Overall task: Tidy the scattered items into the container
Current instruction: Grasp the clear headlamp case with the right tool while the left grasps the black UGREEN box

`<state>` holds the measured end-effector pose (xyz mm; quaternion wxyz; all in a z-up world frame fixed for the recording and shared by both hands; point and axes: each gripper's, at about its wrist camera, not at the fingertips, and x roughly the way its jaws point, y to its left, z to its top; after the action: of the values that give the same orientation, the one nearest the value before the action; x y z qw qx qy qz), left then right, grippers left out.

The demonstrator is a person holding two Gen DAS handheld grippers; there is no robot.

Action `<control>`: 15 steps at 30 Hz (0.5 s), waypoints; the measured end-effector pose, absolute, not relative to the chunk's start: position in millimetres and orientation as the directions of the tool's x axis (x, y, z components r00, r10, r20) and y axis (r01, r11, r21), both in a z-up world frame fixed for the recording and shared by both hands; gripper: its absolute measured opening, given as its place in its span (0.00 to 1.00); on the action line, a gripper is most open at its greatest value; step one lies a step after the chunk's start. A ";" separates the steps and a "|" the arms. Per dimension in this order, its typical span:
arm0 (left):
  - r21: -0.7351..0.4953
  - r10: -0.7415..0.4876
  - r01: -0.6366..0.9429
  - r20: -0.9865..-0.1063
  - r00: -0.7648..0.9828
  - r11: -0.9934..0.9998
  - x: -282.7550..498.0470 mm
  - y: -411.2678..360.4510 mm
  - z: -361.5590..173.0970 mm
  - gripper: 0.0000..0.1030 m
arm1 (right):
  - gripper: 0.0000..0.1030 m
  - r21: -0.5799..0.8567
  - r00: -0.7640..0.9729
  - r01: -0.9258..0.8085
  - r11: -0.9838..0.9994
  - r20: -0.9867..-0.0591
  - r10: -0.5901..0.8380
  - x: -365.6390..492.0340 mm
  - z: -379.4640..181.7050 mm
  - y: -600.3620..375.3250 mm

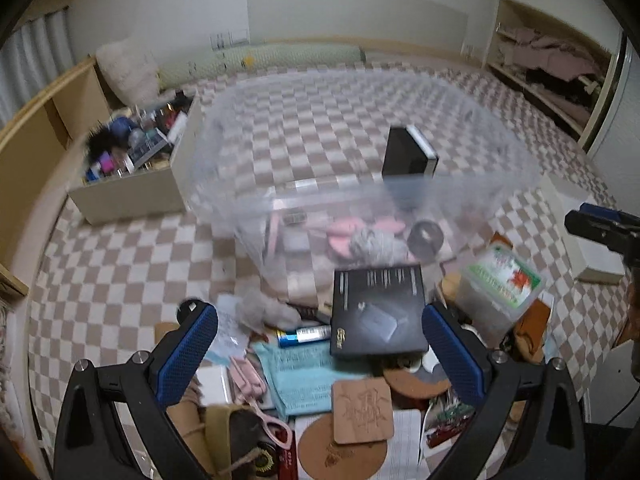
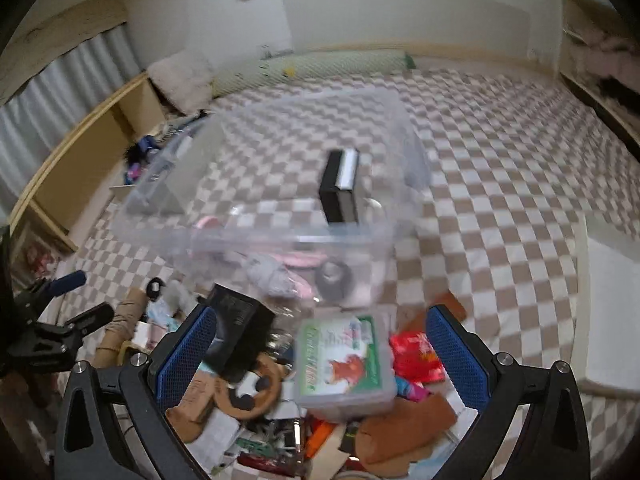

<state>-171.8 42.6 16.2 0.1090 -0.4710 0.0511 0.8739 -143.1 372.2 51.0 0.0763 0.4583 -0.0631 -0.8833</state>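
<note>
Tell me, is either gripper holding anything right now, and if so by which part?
Nothing is held. The left gripper and the right gripper are both open above the scattered pile, with no item between their blue pads.

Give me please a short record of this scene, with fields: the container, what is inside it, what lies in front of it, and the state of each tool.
container: clear plastic bin on the checkered cover
inside: upright black box, grey fluffy item, pink pieces, black round object
pile in front: flat black box, battery, small lidded plastic case, square wooden coaster
left tool: open, empty, above the pile
right tool: open, empty, above the plastic case
other: beige box of small items to the left of the bin
</note>
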 end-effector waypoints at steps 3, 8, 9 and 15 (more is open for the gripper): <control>-0.021 0.136 -0.234 -0.863 -0.487 -0.972 -173.0 46.4 -1.5 1.00 | 1.00 0.158 -0.554 0.059 -0.986 -0.816 -0.164 -141.6 37.4 378.1; 0.003 0.103 -0.231 -0.888 -0.449 -0.973 -178.0 58.1 -29.0 1.00 | 1.00 0.130 -0.499 0.061 -0.990 -0.855 -0.143 -138.4 16.6 376.3; -0.004 0.108 -0.232 -0.893 -0.437 -0.973 -179.5 60.0 -33.2 1.00 | 1.00 0.122 -0.489 0.061 -0.991 -0.862 -0.136 -138.6 12.0 375.3; -0.003 0.112 -0.271 -0.915 -0.387 -0.963 -183.1 84.1 -60.2 1.00 | 1.00 0.090 -0.442 0.121 -0.989 -0.887 -0.135 -133.8 -13.2 360.0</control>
<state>-183.1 84.1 -60.2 0.1155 -0.5413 0.0735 0.8296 -133.8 360.0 -13.2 0.0755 0.5226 -0.0068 -0.8492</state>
